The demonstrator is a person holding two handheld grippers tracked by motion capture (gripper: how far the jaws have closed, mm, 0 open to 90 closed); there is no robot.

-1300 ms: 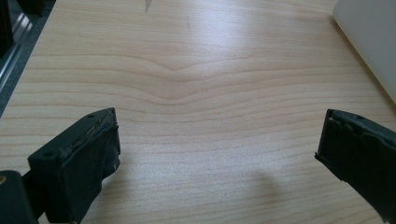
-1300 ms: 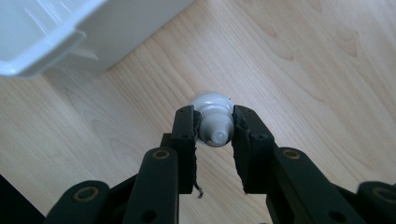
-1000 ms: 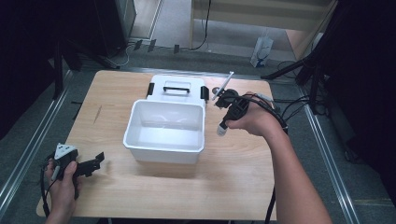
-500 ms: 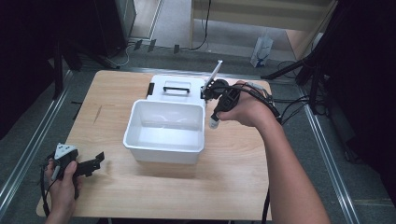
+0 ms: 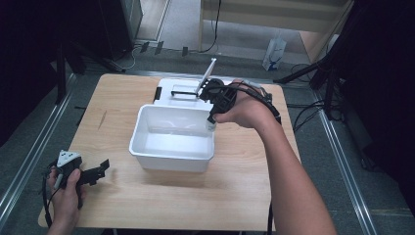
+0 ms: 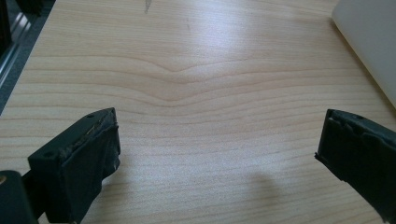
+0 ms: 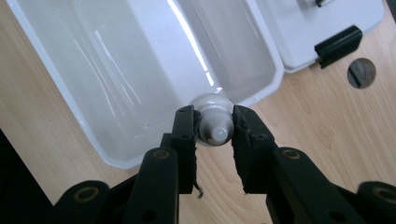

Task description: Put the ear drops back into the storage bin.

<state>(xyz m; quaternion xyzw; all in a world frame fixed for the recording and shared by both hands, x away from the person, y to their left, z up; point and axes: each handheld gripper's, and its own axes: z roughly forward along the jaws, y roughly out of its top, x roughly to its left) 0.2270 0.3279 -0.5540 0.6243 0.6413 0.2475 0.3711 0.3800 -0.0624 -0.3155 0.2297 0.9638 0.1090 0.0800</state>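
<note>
A white tube (image 5: 209, 73) hangs cap-down over the far right corner of an open white bin (image 5: 171, 159), its flat end sticking up. My right gripper (image 5: 211, 117) is shut on the tube near its cap. In the right gripper view the black jaws pinch the tube's white cap (image 7: 214, 122) just above the bin's rim (image 7: 60, 93); the gripper (image 7: 214, 128) points down into the bin. The bin looks bare inside. My left gripper (image 5: 100, 169) rests low at the table's front left, open, with nothing but wood between its jaws (image 6: 217, 135).
The bin's white lid (image 5: 181, 87) with black latches (image 7: 337, 43) lies flat behind the bin. A round hole (image 7: 361, 73) is in the tabletop near the lid. The bin's corner (image 6: 369, 37) shows far right of the left gripper. Cables trail off the table's right side.
My right gripper has carried the tube leftward, from beside the bin's right wall to above its far right corner. The left hand has stayed put.
</note>
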